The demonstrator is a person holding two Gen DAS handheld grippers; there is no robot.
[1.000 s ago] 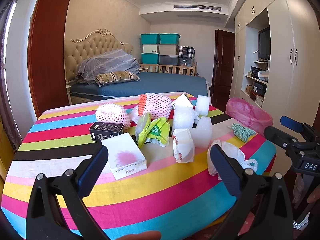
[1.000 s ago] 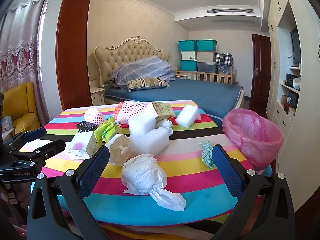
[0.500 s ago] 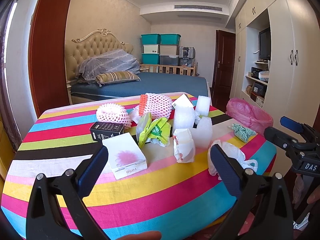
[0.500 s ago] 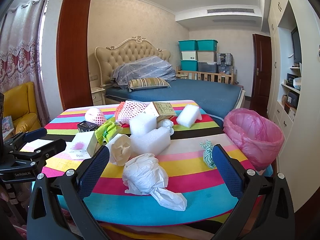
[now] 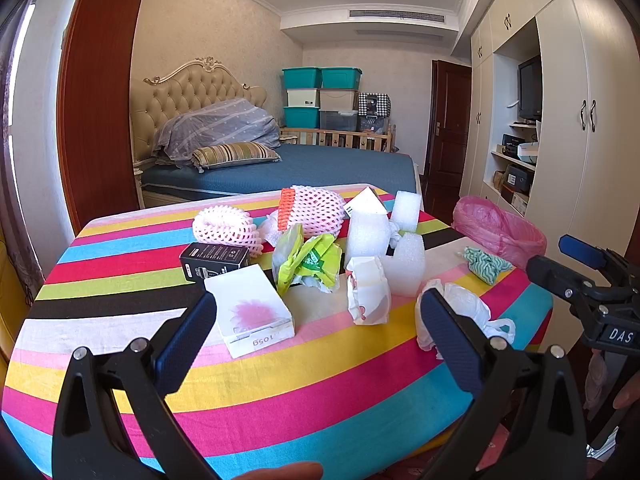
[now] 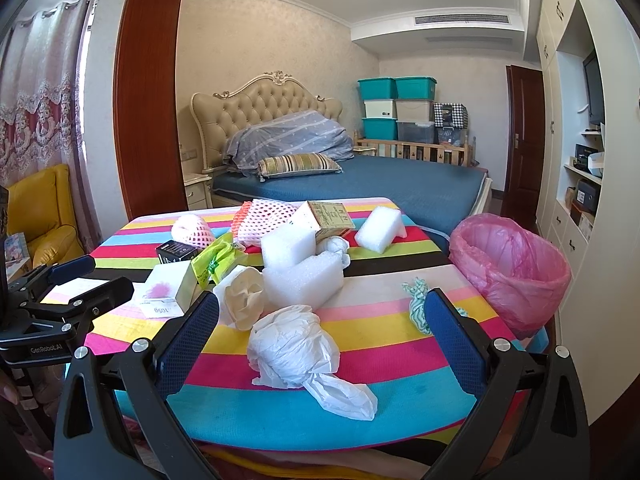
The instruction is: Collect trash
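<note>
- On the striped tablecloth [image 5: 120,280], trash is lying in a loose heap: a white box [image 5: 250,310], a black box [image 5: 214,259], a green wrapper [image 5: 310,258], foam blocks [image 6: 302,276] and a crumpled white bag [image 6: 296,344].
- Beside the table's right edge, a bin lined with a pink bag [image 6: 510,268] is standing open.
- The left gripper [image 5: 316,336] is hovering over the near edge, jaws wide, holding nothing.
- The right gripper [image 6: 320,332] is gaping wide too, with the white bag lying between its fingers, untouched.

We've got a striped table [image 6: 384,332] covered in foam blocks [image 6: 302,280], boxes [image 5: 250,310], netting [image 5: 316,210] and crumpled bags [image 6: 296,344].
</note>
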